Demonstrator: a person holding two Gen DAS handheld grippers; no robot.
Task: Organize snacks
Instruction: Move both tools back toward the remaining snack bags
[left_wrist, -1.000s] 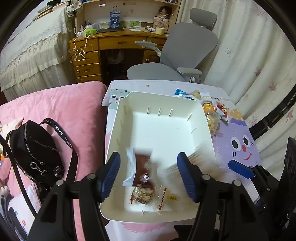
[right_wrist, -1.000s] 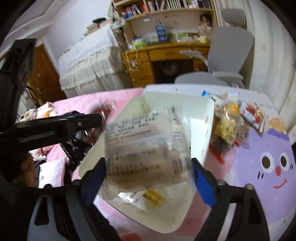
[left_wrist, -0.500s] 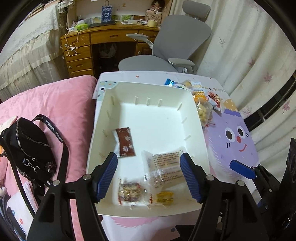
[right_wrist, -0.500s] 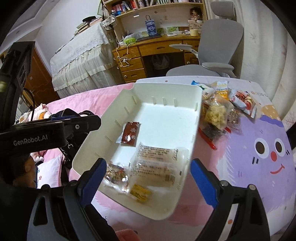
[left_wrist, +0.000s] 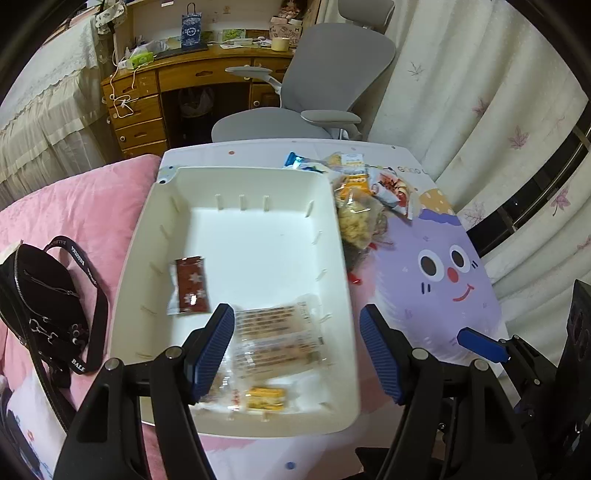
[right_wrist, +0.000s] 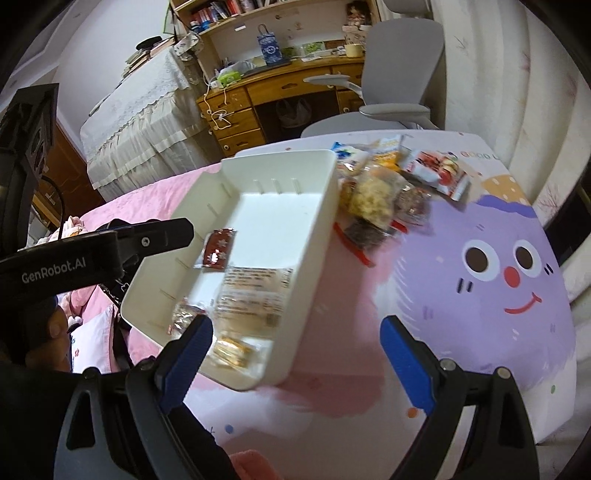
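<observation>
Left wrist view shows your white plastic bin (left_wrist: 236, 236) containing four wrapped snacks, a loose snack pile (left_wrist: 364, 206) remaining beside it, both your left gripper (left_wrist: 297, 350) and right gripper (right_wrist: 295, 354) released and empty.

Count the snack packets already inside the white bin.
4: brown starred packet at left, large clear packet near the front, yellow packet and clear mixed-snack packet at the front edge. Others may hide.

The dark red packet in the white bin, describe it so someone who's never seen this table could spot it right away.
Find the white bin on the pink-and-purple table. Four snacks lie inside, three bunched at its near end. The dark red packet lies apart from them by the left wall, the only one with white stars; the others are clear or yellow.
</observation>
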